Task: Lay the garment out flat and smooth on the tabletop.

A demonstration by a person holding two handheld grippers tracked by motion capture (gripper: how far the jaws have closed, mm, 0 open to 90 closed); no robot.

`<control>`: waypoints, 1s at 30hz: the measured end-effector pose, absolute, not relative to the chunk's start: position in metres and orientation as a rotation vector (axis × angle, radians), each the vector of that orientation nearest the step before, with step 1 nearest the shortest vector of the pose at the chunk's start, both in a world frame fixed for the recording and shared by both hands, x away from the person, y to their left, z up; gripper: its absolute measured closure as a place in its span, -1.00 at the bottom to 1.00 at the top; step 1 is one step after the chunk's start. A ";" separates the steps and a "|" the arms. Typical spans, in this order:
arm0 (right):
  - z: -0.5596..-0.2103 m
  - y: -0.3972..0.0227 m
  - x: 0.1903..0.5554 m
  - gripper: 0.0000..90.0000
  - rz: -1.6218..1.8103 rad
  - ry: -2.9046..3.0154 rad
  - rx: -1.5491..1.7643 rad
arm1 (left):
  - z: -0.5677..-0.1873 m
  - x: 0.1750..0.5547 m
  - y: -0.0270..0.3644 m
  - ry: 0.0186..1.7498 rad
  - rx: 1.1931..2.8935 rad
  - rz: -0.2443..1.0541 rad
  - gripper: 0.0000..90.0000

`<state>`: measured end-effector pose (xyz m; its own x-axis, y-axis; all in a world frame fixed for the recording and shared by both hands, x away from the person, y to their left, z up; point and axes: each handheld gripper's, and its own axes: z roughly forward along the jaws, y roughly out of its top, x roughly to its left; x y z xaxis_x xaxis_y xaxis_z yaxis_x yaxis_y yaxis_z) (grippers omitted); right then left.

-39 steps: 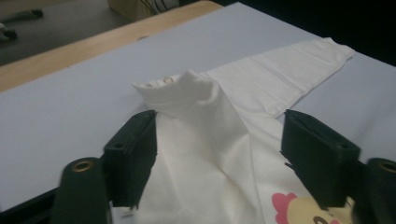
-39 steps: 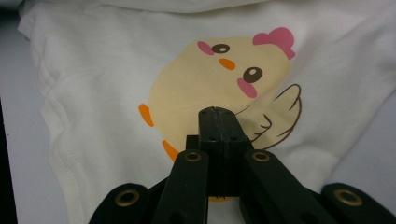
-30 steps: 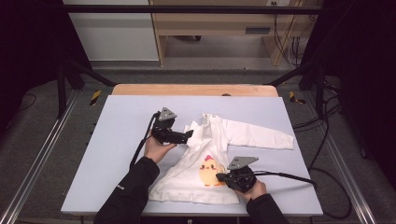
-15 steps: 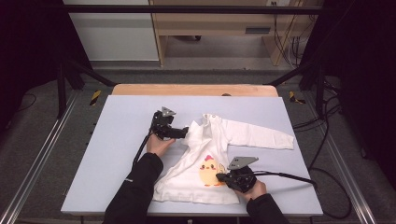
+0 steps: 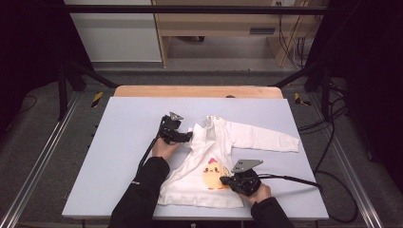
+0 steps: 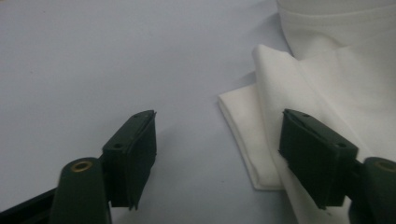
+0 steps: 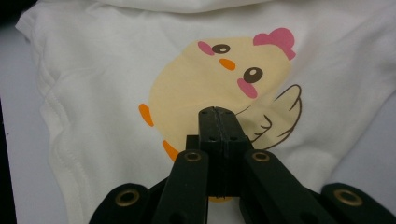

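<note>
The white shirt (image 5: 209,161) is soft and floppy. The left gripper (image 6: 217,154), closing, stands open around its folded sleeve (image 6: 243,135), a good hold. The right gripper (image 7: 218,114) is closed, resting on the shirt.

White long-sleeved cotton shirt (image 5: 247,137), plain on the sleeves. Right ahead of the black right hand-held gripper (image 7: 218,112) sits its print, a pale yellow cartoon chick (image 7: 219,84): pink comb, pink cheeks, orange beak and feet, brown-outlined wing, dark eyes. Pale lilac-grey matte surface (image 5: 128,123) beside the black left hand-held gripper (image 6: 217,140), brass-coloured rivets on its jaws. A light wooden edge borders it beyond the shirt.
</note>
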<state>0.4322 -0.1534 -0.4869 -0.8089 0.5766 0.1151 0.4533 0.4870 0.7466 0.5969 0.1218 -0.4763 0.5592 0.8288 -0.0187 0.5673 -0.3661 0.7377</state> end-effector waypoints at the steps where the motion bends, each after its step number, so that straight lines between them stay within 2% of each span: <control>1: -0.487 -0.153 0.432 1.00 1.224 2.576 0.899 | -0.476 0.597 0.121 1.114 2.078 0.459 -0.27; 10: -0.487 -0.153 0.432 1.00 1.224 2.579 0.902 | -0.476 0.593 0.115 1.116 2.057 0.381 0.38; 20: -0.487 -0.153 0.432 1.00 1.226 2.580 0.905 | -0.477 0.594 0.115 1.158 2.013 0.295 0.76; 26: -0.487 -0.153 0.432 1.00 1.225 2.579 0.903 | -0.474 0.592 0.114 1.149 2.024 0.345 0.94; 30: -0.487 -0.153 0.432 1.00 1.226 2.579 0.904 | -0.466 0.589 0.118 1.129 2.001 0.351 0.96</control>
